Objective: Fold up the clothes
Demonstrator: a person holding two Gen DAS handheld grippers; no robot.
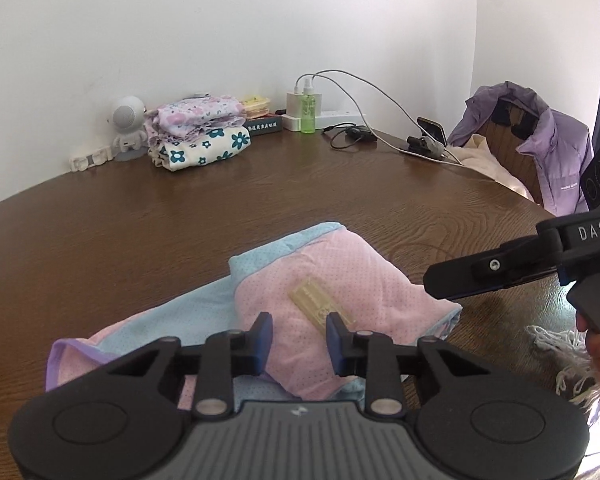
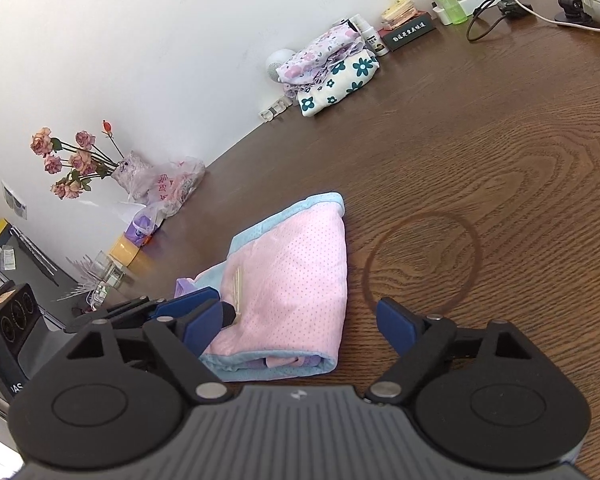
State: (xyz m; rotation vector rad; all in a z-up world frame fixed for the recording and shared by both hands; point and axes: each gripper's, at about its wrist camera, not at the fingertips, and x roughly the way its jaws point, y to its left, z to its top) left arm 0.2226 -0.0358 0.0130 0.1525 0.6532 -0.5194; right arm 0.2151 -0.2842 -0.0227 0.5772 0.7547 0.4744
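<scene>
While the pink garment [image 1: 320, 304] lies folded on the table [image 1: 180, 216] before us, we hold our left gripper [image 1: 299, 340] over its near part, jaws narrowly apart and pinching nothing we can see. Our right gripper [image 2: 300, 326] stands wide and empty at the garment's right end, one finger [image 2: 396, 326] over bare wood.

The garment's [image 1: 320, 280] near edge hides behind the left gripper [image 1: 299, 338]. The label's [image 1: 320, 304] print is too small to read.
</scene>
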